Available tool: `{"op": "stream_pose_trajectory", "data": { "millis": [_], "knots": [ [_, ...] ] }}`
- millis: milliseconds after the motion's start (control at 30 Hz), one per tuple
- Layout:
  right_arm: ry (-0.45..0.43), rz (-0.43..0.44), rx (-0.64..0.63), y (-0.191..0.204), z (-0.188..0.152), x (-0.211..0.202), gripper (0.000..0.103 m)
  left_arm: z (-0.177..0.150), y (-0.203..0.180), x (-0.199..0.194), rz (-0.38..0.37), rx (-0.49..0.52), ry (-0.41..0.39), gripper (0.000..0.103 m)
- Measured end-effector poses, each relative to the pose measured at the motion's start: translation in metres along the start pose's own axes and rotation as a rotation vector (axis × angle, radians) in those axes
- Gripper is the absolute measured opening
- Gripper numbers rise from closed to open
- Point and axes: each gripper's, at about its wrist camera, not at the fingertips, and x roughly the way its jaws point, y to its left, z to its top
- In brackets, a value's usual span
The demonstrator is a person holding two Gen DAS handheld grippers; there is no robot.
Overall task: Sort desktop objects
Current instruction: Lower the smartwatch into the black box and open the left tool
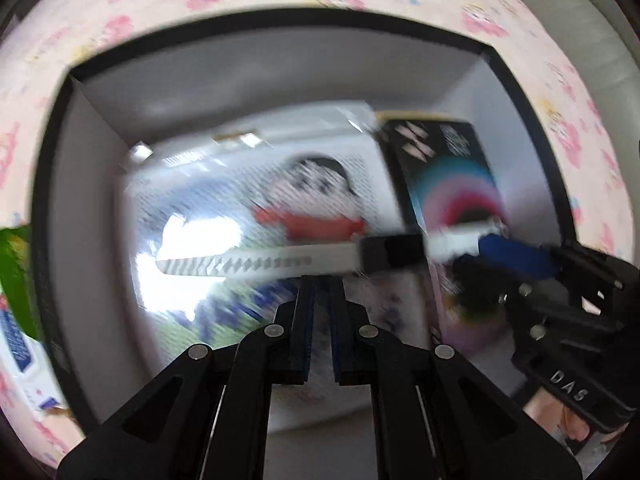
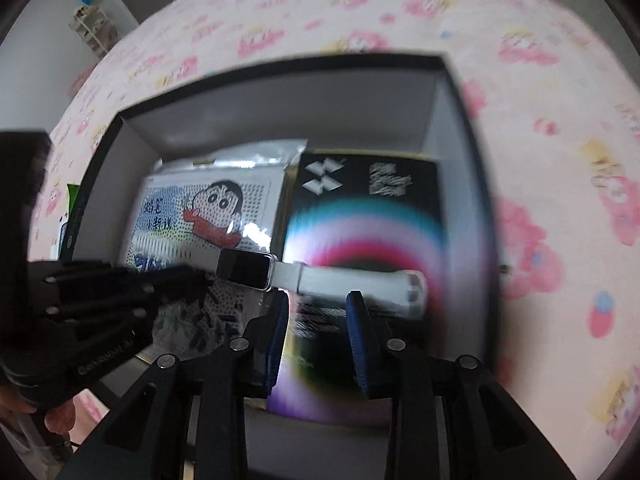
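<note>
Left wrist view: nearest the lens, the left hand-held gripper [image 1: 320, 280] is pointing steeply down into an open box [image 1: 52, 200], its jaws drawn narrow and pinching the near edge of a white smart band [image 1: 260, 261] beside its black screen. The band is lying level across the jaw tips, hanging just over the box's contents, probably held by its stiff middle so the soft strap ends are not drooping.

At the right, the right hand-held gripper [image 1: 476, 254] is reaching in from the side, blue pads at the strap's far-right end. From its own wrist view the right hand-held gripper [image 2: 318, 304] is standing partly open, pads on either side of the white strap [image 2: 360, 282] with a gap showing at each; blur is hiding whether either pad is touching. My reading is that this side is letting go while the left is carrying the band alone. The left hand-held gripper [image 2: 202, 276] is showing there as a dark arm coming in from the left.

Beneath the band, a cartoon-printed packet [image 2: 208, 216] is lying flat on the left of the box and a black carton with rainbow rings [image 2: 360, 208] on the right, side by side, so the band seems to be going on top of them. Farther out, the box is sitting on a pink patterned bedsheet [image 2: 540, 120].
</note>
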Motion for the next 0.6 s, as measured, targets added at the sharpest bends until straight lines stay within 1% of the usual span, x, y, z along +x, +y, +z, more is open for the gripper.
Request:
{"op": "stream_pose_trajectory", "data": {
  "millis": [67, 300, 433, 533, 600],
  "knots": [
    [0.017, -0.002, -0.002, 0.001, 0.009, 0.008, 0.026, 0.003, 0.008, 0.000, 0.008, -0.023, -0.004, 0.006],
    [-0.004, -0.019, 0.007, 0.005, 0.040, 0.013, 0.026, 0.007, 0.016, 0.001, 0.028, -0.036, -0.025, 0.006],
    [-0.015, -0.009, 0.019, 0.009, 0.049, 0.015, 0.026, 0.012, 0.019, 0.002, 0.032, -0.058, -0.037, 0.006],
    [-0.050, -0.007, 0.009, 0.012, 0.053, 0.013, 0.026, 0.012, 0.021, 0.003, 0.027, -0.068, -0.044, 0.006],
    [-0.069, -0.026, 0.002, 0.012, 0.057, 0.014, 0.026, 0.009, 0.020, 0.003, 0.017, -0.065, -0.041, 0.006]
  ]
}}
